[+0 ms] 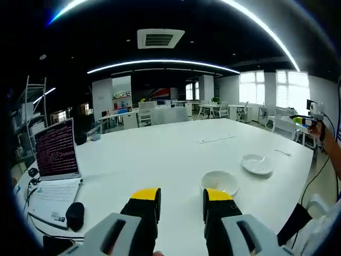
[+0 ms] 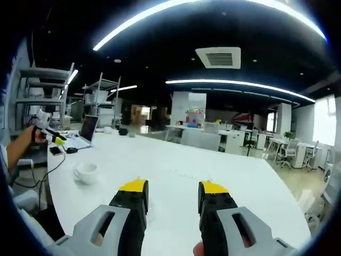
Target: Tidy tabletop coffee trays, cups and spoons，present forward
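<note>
Two pieces of crockery sit on the white counter (image 1: 160,154) in the left gripper view: a white cup (image 1: 220,183) just beyond the right jaw tip, and a saucer (image 1: 257,164) near it, farther out and apart from it. Right gripper view shows a cup (image 2: 86,173) with a handle near the counter edge, left of the tongs. No spoon that I can make out. Left tongs (image 1: 181,205) apart, nothing between them. Right tongs (image 2: 172,198) likewise apart and empty, held above bare counter. A laptop (image 1: 56,151) and a dark mouse (image 1: 74,215) lie at the left end. Judged stage: approach, nothing grasped yet. Next move likely calls for lowering one pair of tongs onto the cup rim, closing squarely, then setting it on the saucer.
</note>
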Motion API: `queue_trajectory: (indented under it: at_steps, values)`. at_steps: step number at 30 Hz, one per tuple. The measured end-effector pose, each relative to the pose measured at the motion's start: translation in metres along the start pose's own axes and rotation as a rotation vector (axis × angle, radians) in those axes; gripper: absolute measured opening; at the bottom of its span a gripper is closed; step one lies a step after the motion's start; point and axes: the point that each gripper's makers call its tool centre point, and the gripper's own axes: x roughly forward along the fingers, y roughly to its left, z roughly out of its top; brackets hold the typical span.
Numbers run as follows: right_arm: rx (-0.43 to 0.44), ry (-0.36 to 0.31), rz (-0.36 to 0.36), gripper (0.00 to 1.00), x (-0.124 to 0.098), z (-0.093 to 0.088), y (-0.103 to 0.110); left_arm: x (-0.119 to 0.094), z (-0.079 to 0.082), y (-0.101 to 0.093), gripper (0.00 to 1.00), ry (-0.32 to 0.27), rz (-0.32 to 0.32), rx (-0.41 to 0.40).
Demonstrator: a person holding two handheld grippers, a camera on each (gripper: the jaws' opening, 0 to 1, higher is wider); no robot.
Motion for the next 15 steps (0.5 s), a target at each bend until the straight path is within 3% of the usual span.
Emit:
queue_trajectory:
  at_steps: [8, 15]
  values:
    - [-0.058, 0.051, 0.119, 0.38, 0.04, 0.02, 0.046, 0.015, -0.005, -0.001, 0.34, 0.106, -0.063, 0.029]
    - [-0.062, 0.069, 0.158, 0.38, 0.062, 0.032, 0.074, 0.022, -0.005, -0.005, 0.34, 0.121, -0.082, 0.043]
